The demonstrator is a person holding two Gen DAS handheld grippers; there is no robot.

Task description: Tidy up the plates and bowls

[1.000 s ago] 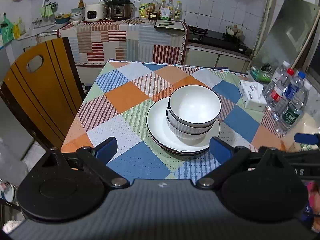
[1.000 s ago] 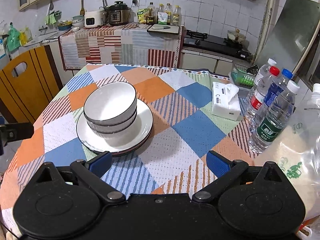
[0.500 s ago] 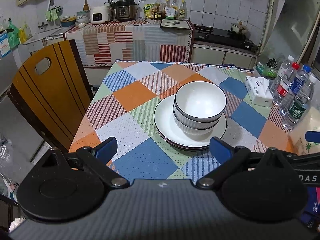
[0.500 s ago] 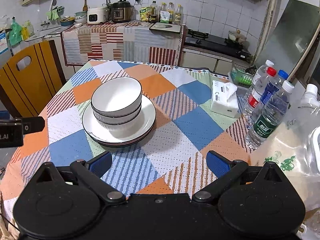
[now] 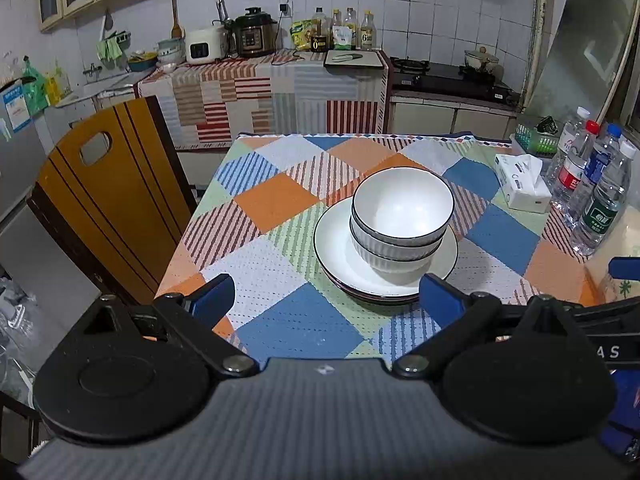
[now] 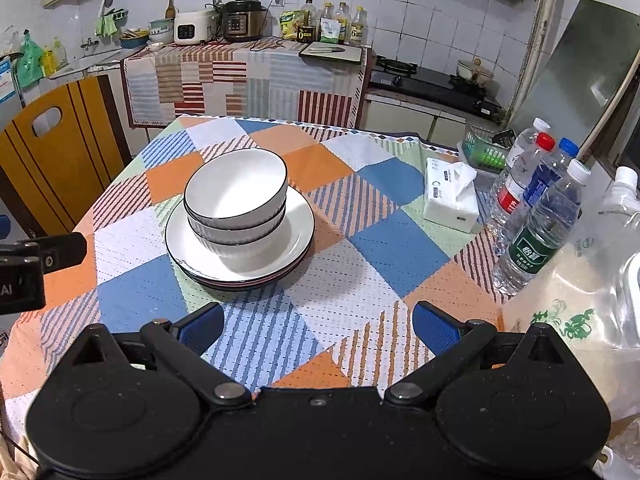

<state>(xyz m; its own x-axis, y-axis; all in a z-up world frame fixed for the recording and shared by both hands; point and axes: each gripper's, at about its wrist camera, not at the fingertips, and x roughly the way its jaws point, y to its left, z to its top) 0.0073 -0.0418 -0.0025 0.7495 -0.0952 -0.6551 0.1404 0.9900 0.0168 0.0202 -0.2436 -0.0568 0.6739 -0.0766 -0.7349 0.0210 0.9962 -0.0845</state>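
Observation:
Two white bowls (image 5: 402,208) with dark rims sit nested on a stack of white plates (image 5: 340,256) in the middle of the patchwork tablecloth; they also show in the right wrist view, bowls (image 6: 236,196) on plates (image 6: 296,224). My left gripper (image 5: 326,298) is open and empty, held back near the table's front edge, short of the plates. My right gripper (image 6: 316,326) is open and empty above the front of the table, to the right of the stack.
A tissue box (image 6: 450,196) and several water bottles (image 6: 536,220) stand at the table's right. A plastic bag (image 6: 592,312) lies at the front right. A wooden chair (image 5: 108,192) stands at the table's left. A kitchen counter (image 5: 280,80) is behind.
Both grippers have pulled back and up from the table; the stack looks farther off in both views. Bowls and plates have not moved.

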